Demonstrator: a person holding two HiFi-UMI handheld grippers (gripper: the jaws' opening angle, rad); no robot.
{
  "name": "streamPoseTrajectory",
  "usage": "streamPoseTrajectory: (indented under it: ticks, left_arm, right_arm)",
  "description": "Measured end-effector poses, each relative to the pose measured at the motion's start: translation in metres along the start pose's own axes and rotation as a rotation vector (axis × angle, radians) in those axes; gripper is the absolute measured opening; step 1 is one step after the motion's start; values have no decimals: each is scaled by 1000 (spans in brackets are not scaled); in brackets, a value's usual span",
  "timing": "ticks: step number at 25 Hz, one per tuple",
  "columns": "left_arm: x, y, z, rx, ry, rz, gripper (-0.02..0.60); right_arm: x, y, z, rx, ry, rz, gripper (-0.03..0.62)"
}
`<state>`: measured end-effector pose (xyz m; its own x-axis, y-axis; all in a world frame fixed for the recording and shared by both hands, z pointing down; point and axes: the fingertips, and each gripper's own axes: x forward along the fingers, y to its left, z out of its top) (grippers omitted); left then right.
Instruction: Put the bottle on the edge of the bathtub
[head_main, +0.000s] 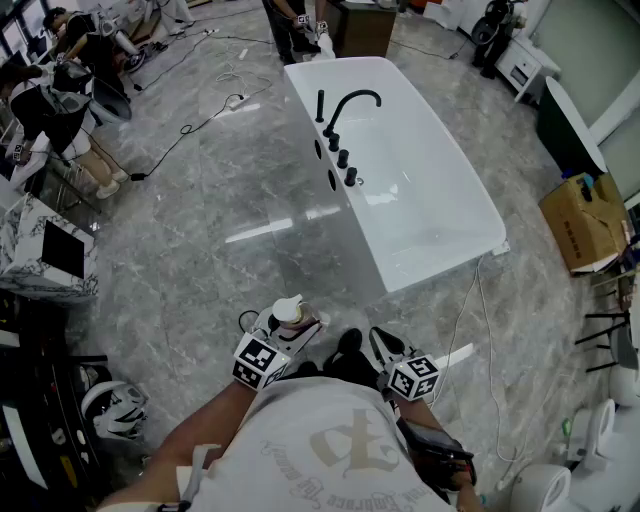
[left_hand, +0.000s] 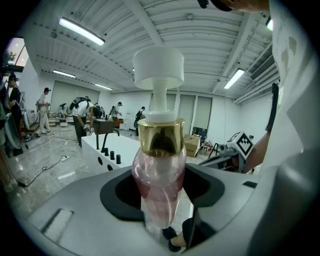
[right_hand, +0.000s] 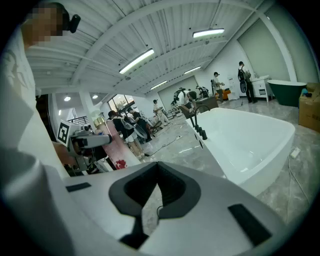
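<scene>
A clear pink bottle (left_hand: 159, 175) with a gold collar and a white pump top stands upright between the jaws of my left gripper (left_hand: 160, 200), which is shut on its body. From the head view, that bottle (head_main: 290, 312) and my left gripper (head_main: 283, 330) hang over the grey floor, well short of the white bathtub (head_main: 420, 190). The tub's near rim carries a black faucet (head_main: 345, 105) and knobs. My right gripper (head_main: 385, 348) is beside the left one; in its own view the right gripper (right_hand: 157, 167) is shut and holds nothing. The bottle (right_hand: 117, 147) also shows there, off to the left.
A cardboard box (head_main: 585, 220) and a dark tub (head_main: 565, 125) stand right of the bathtub. Cables (head_main: 200, 125) run across the marble floor, and a white cord (head_main: 470, 320) trails from the tub's near corner. People (head_main: 60, 90) work at the back left. Toilets (head_main: 540, 485) sit lower right.
</scene>
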<state>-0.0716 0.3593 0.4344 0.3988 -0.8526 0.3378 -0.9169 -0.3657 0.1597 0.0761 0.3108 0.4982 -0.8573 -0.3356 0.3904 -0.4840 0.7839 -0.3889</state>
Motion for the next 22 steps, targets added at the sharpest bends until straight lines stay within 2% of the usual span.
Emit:
streamPoseTrajectory:
  ticks: [4, 9, 22]
  left_arm:
    - [-26, -11, -29, -20, 54, -4, 229]
    - [-41, -17, -48, -38, 79, -1, 229]
    - [-40, -43, -59, -50, 88, -14, 229]
  right_arm:
    - [-14, 21, -6, -12, -15, -11, 6]
    - [-26, 34, -14, -20, -20, -30, 6]
    - [-54, 27, -32, 19, -4, -95, 6]
